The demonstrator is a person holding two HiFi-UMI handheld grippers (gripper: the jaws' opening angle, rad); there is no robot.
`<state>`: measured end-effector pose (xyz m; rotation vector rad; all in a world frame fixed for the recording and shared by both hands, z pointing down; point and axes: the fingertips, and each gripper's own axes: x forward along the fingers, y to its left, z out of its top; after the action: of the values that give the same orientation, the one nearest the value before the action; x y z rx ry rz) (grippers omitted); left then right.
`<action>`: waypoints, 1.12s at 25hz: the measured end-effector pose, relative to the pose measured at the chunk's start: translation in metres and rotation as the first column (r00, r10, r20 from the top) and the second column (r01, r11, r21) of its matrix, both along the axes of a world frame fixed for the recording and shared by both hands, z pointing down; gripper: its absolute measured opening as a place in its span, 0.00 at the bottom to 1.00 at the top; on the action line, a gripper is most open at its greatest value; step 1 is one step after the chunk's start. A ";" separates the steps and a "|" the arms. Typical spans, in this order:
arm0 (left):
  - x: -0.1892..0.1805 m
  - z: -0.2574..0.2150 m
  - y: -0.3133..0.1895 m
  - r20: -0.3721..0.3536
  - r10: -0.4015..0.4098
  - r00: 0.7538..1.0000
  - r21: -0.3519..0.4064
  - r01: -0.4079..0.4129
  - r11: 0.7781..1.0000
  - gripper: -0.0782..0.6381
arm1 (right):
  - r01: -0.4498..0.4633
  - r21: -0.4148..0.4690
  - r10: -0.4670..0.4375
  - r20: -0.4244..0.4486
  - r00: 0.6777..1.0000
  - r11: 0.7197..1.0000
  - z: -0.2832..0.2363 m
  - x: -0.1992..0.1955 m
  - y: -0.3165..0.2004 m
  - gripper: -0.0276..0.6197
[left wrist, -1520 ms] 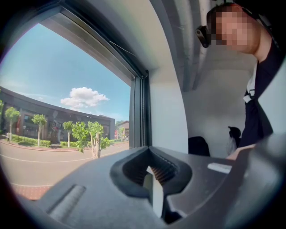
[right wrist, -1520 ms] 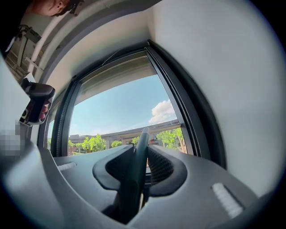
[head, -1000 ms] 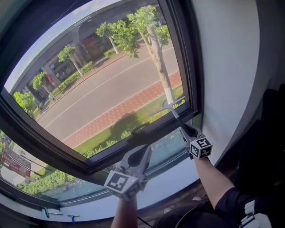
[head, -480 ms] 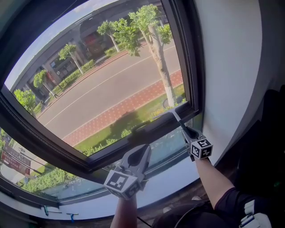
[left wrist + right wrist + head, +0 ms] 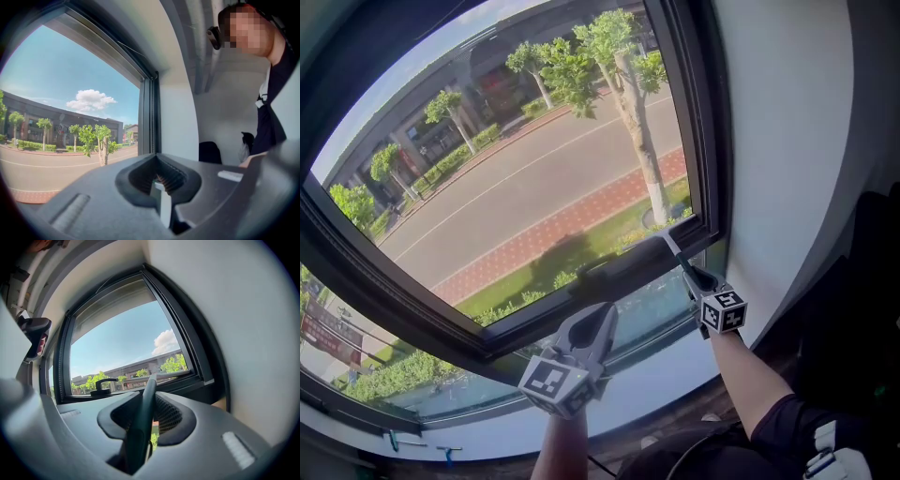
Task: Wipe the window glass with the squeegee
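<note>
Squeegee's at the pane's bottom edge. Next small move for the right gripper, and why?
Probably lift the squeegee off the glass and carry it up and left for a new stroke: the right gripper is shut on its handle, and the blade sits at the lower frame in the right corner.

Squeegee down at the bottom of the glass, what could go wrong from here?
The squeegee blade sits against the lower window frame, so pushing further may jam it there. If it slides left, it could catch the window handle. The right gripper clamps only the squeegee's thin shaft, which might twist under pressure.
</note>
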<state>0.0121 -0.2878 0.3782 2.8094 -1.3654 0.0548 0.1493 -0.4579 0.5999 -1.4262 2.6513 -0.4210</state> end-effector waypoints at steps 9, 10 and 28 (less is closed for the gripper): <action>0.003 -0.003 -0.002 -0.005 0.017 1.000 0.007 -0.017 1.000 0.11 | 0.003 0.046 -0.003 -0.014 1.000 0.999 -0.014 0.001 0.002 0.20; 0.002 -0.001 -0.002 -0.006 0.018 1.000 0.011 -0.018 1.000 0.11 | 0.003 0.061 -0.002 -0.016 1.000 0.998 -0.020 0.000 0.004 0.20; -0.015 -0.017 0.007 -0.072 0.050 0.996 0.084 -0.044 0.996 0.11 | -0.021 0.550 -0.099 0.186 0.978 0.835 -0.316 -0.035 0.040 0.20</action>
<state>-0.0032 -0.2806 0.3612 2.8785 -1.3156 -0.1058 0.1142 -0.4178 0.2838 -1.0761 2.3531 0.1846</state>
